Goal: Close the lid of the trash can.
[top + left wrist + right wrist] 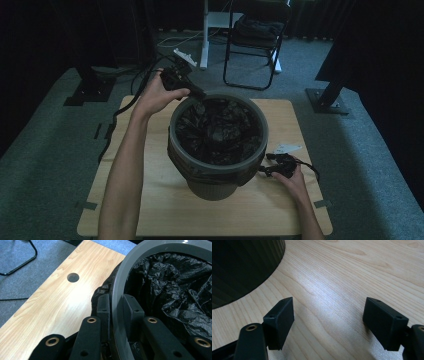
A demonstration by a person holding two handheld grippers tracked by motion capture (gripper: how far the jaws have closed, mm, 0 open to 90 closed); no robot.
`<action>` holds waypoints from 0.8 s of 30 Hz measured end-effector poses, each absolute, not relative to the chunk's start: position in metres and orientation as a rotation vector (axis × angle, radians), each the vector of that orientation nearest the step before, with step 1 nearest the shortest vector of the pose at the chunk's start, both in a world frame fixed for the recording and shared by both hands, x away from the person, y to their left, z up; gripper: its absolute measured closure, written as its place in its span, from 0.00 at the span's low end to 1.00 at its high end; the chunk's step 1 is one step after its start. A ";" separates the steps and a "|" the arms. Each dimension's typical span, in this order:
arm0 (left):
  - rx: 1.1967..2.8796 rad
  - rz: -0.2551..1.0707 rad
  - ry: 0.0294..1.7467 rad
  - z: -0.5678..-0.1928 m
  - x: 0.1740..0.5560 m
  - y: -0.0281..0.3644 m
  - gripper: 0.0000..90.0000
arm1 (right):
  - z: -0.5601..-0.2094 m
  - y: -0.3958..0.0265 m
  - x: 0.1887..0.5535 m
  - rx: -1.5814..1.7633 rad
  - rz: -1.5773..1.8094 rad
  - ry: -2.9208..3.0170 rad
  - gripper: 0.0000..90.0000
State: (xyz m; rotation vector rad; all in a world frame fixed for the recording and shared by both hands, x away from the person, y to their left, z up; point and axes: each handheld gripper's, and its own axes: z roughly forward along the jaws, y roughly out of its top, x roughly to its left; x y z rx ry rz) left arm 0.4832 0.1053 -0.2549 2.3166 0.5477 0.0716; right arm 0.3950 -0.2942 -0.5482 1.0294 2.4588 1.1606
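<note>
A grey round bin [216, 169] stands in the middle of the wooden table [165, 210], lined with a crumpled black bag [217, 130]. My left gripper [199, 95] reaches over the bin's far left edge. Close up, the left gripper [117, 301] is shut on the grey rim [130, 262], one jaw outside against the bag's overhang, one inside by the bag [175, 282]. My right gripper [265, 170] rests low on the table beside the bin's right side. The right gripper [329, 315] is open with bare wood between its jaws; the bin's ribbed wall [239, 265] is at the left.
A round hole [73, 277] is cut in the tabletop beyond the bin. A small white tag [287, 148] lies on the table at right. A black folding chair [255, 40] and stand feet [327, 97] are on the carpet behind the table.
</note>
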 end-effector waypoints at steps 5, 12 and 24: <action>2.320 0.068 0.551 -0.257 0.484 0.104 0.86 | -0.548 -0.294 0.395 1.028 1.162 2.460 0.27; 2.324 0.069 0.551 -0.258 0.484 0.103 0.86 | -0.548 -0.294 0.395 1.028 1.162 2.460 0.27; 2.331 0.076 0.553 -0.262 0.484 0.104 0.86 | -0.548 -0.294 0.395 1.026 1.163 2.461 0.27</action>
